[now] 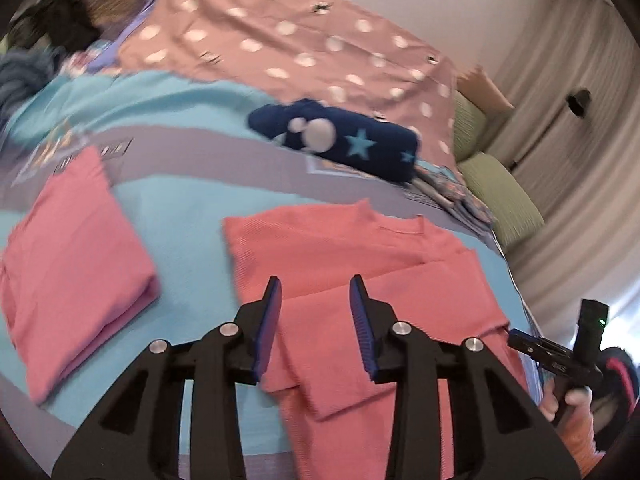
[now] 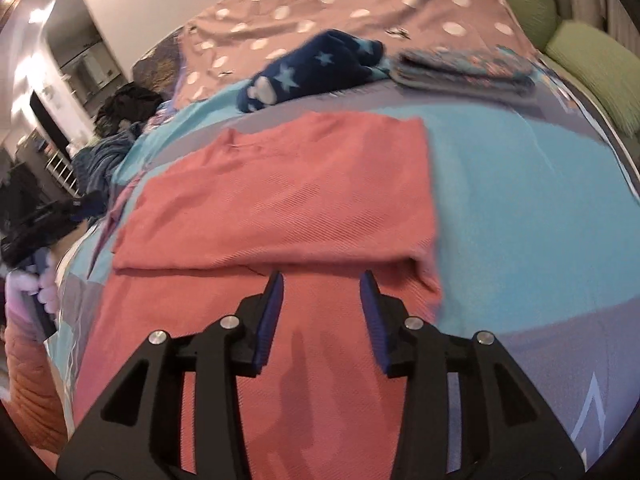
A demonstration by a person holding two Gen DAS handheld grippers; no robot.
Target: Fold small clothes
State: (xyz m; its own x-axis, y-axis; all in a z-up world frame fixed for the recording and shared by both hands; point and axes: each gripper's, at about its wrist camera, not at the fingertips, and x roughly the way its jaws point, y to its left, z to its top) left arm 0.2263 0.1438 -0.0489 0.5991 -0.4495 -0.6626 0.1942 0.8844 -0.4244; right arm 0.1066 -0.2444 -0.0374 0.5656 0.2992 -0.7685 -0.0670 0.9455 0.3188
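A bed [image 2: 520, 184] carries a half-folded coral top [image 2: 288, 200], soft, light and floppy; best pinched at a hem corner. The left tongs [image 1: 316, 300] and right tongs [image 2: 322, 298] hover over it, both parted and empty.

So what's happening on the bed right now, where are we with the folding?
A person with a gripper in each hand is folding a coral top on the blue bedspread. Part of it is already folded over. The left gripper and the right gripper both hover open above the fabric, holding nothing. A folded pink garment lies beside it, and a navy star-patterned piece sits farther back.
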